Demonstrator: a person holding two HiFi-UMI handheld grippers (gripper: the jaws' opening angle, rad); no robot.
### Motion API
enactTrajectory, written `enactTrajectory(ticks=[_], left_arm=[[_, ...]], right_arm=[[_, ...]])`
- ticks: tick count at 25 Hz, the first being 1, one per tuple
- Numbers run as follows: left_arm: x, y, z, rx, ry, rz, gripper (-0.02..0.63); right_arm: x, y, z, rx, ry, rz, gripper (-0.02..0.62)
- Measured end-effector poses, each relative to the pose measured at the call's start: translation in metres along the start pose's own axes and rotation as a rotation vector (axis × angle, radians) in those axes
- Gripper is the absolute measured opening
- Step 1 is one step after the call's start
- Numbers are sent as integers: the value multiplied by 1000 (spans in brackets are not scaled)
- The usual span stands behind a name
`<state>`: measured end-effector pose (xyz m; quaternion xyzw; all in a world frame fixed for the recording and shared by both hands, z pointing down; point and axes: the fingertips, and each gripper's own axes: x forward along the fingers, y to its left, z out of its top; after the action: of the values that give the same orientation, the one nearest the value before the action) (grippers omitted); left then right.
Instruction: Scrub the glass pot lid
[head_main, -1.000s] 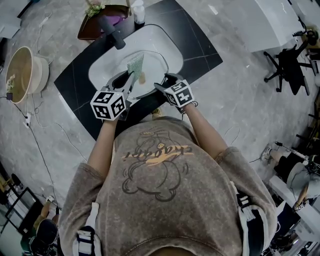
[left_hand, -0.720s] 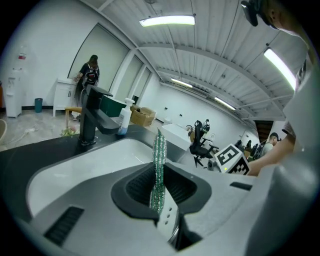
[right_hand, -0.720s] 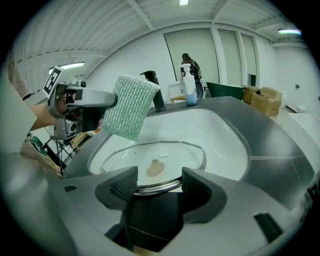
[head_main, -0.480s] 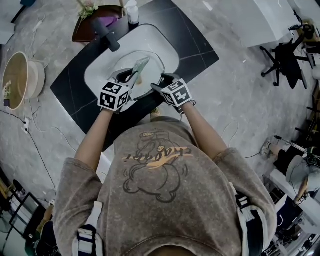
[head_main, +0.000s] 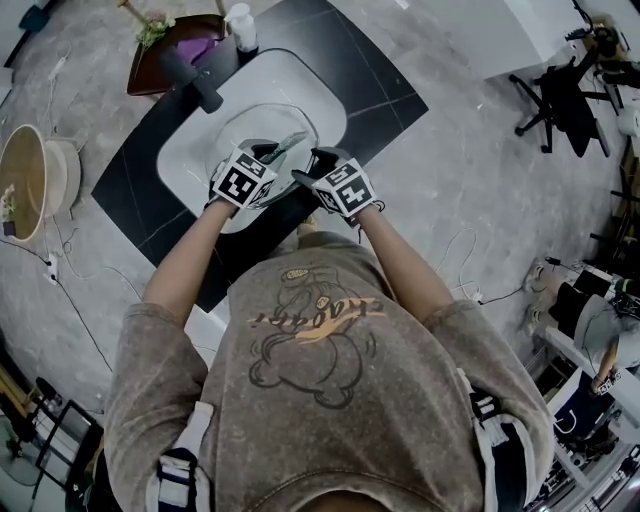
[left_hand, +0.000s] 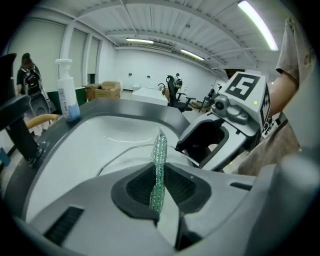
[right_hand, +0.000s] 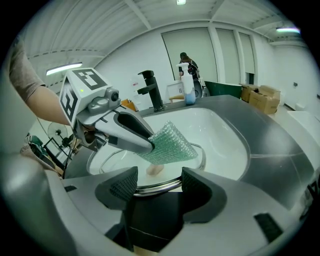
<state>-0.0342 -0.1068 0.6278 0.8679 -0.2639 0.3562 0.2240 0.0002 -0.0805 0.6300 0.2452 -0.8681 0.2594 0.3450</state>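
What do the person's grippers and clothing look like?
The left gripper and right gripper have pale grey moulded bodies and black ribbed pads on the jaws. Each carries a white cube of black square markers. The person wears a grey-brown short-sleeved T-shirt with a cartoon print.

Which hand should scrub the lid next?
Left, probably. The left hand-held gripper is shut on the green scrubbing cloth, over the glass lid. The right hand-held gripper is open at the lid's near rim.

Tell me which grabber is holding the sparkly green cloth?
The left gripper: its jaws pinch the green cloth. The right gripper has its jaws apart at the rim of the glass lid.
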Motion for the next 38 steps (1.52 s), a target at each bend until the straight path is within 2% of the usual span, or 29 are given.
enactTrajectory(ticks=[7,13,17,21,26,32,38], left_arm=[[23,-13,-4,37,69,-76,60],[39,-14,-10,-8,114,-107,58],[53,-13,-12,-3,156,-113,55],[67,-1,-6,-24,160,-93,54],[76,39,1,14,146,10,52],[85,52,-22,-74,209,-13,52],[84,77,-43,-99,238,41,52]], right_arm=[[2,-2,-1,-3,17,-6,288],[1,0,-1,-1,28,-4,288],[2,0,-1,-4,37,0,288],[0,-1,-1,4,42,4,287],[0,-2,0,50,28,12,287],[0,-2,0,39,28,8,287],[-2,-2,1,53,21,14,287]])
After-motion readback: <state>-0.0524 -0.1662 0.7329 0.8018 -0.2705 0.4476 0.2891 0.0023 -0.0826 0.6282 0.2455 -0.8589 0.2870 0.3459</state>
